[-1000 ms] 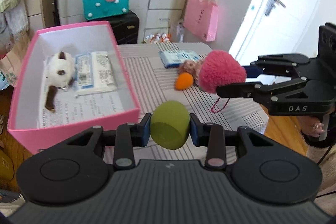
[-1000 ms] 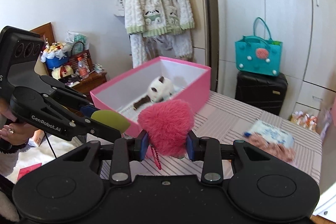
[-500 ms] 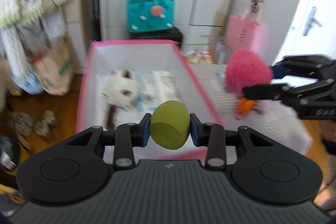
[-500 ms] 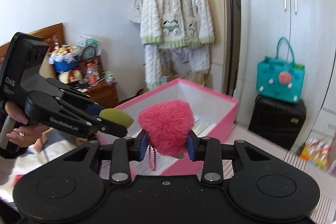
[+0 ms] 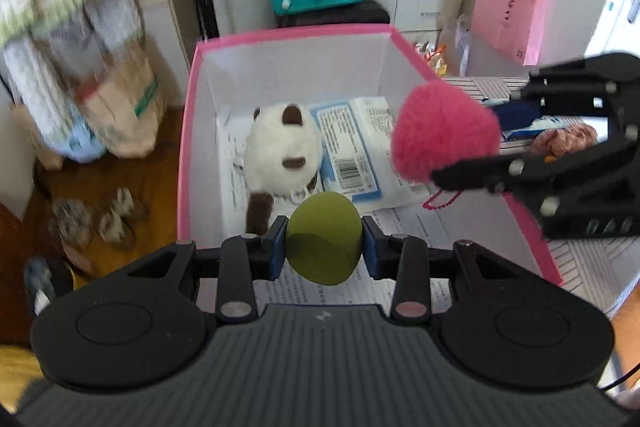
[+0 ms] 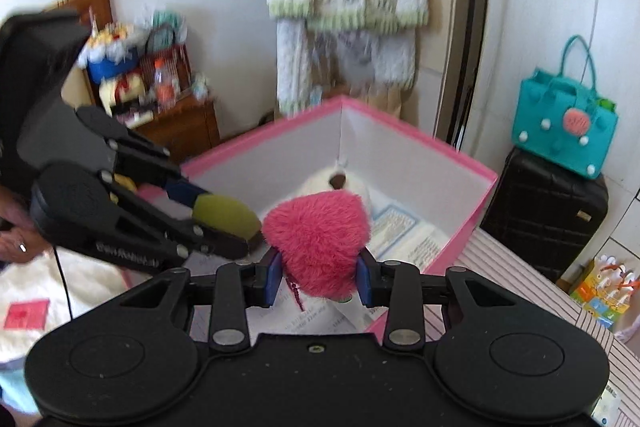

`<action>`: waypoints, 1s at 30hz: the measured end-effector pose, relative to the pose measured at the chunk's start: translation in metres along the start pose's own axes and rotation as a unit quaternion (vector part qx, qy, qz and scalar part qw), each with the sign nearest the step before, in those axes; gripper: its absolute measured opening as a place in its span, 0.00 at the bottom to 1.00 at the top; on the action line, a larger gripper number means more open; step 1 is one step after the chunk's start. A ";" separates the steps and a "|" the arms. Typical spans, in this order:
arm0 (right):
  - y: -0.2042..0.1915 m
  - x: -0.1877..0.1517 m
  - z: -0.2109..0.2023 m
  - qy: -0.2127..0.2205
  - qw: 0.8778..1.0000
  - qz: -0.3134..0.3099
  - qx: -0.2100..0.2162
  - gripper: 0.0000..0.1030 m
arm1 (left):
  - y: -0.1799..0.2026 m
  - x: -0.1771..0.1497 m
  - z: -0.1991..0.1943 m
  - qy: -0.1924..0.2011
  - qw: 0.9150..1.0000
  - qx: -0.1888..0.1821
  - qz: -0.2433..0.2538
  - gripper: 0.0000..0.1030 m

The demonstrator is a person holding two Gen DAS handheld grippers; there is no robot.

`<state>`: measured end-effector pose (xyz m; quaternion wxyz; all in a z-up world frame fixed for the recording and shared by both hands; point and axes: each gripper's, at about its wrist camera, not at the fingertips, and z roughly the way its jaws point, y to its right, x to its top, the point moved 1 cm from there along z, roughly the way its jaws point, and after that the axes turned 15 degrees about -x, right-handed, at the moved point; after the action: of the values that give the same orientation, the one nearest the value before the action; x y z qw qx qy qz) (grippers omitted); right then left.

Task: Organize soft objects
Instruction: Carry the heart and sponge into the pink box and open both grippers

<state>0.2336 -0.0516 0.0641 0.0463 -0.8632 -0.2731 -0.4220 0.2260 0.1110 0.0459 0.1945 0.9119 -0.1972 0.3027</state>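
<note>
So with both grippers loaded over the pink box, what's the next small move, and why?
Probably lower a little and open: the left gripper grips the green ball, the right gripper the pink pompom, both above the pink box.

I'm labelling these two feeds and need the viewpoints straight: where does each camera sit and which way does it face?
Left wrist: on the left tool, looking down into the pink box; its fingers clamp a green ball.
Right wrist: on the right tool, facing the box corner; its fingers clamp a pink plush heart; a hand shows.
Shared: box, white plush toy, each other's tool.
</note>
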 end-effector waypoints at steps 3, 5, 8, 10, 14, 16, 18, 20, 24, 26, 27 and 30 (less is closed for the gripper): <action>-0.001 -0.002 0.006 -0.009 1.000 -0.023 -0.004 0.40 | -0.002 0.002 0.005 0.001 1.000 0.011 -0.002 0.36; -0.001 -0.003 0.007 -0.007 1.000 -0.031 0.001 0.40 | -0.001 0.005 0.007 0.004 1.000 0.013 0.002 0.36; 0.002 -0.003 0.009 -0.004 0.999 -0.035 0.038 0.41 | -0.003 0.011 0.020 -0.001 1.000 0.022 -0.008 0.37; 0.003 -0.005 0.010 -0.007 0.999 -0.035 0.030 0.41 | -0.005 0.012 0.029 -0.004 1.000 0.027 -0.015 0.37; 0.003 -0.007 0.010 -0.013 0.999 -0.047 0.025 0.41 | -0.013 0.012 0.030 0.012 0.999 0.017 -0.038 0.36; 0.001 -0.006 0.014 -0.019 0.998 -0.057 0.022 0.41 | -0.013 0.012 0.030 0.018 0.999 0.037 -0.029 0.37; -0.002 -0.005 0.019 -0.027 0.997 -0.068 0.022 0.41 | -0.007 0.010 0.033 0.014 0.998 0.063 0.004 0.41; -0.005 -0.002 0.026 -0.039 0.996 -0.072 0.037 0.41 | -0.006 0.010 0.031 0.014 0.998 0.066 0.004 0.47; -0.013 0.003 0.037 -0.053 0.993 -0.093 0.047 0.41 | -0.010 0.009 0.015 0.039 0.998 0.053 -0.012 0.49; -0.018 0.006 0.044 -0.066 0.991 -0.107 0.053 0.41 | -0.012 0.007 0.005 0.061 0.997 0.055 -0.013 0.48; -0.021 0.007 0.048 -0.074 0.989 -0.113 0.054 0.41 | -0.013 0.006 0.001 0.068 0.996 0.057 -0.015 0.48; -0.030 0.010 0.056 -0.091 0.986 -0.130 0.056 0.44 | -0.017 0.004 -0.008 0.075 0.995 0.054 -0.027 0.48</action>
<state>0.2627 -0.0041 0.0314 0.0140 -0.8512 -0.4091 -0.3286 0.2334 0.1284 0.0506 0.1675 0.9008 -0.1410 0.3751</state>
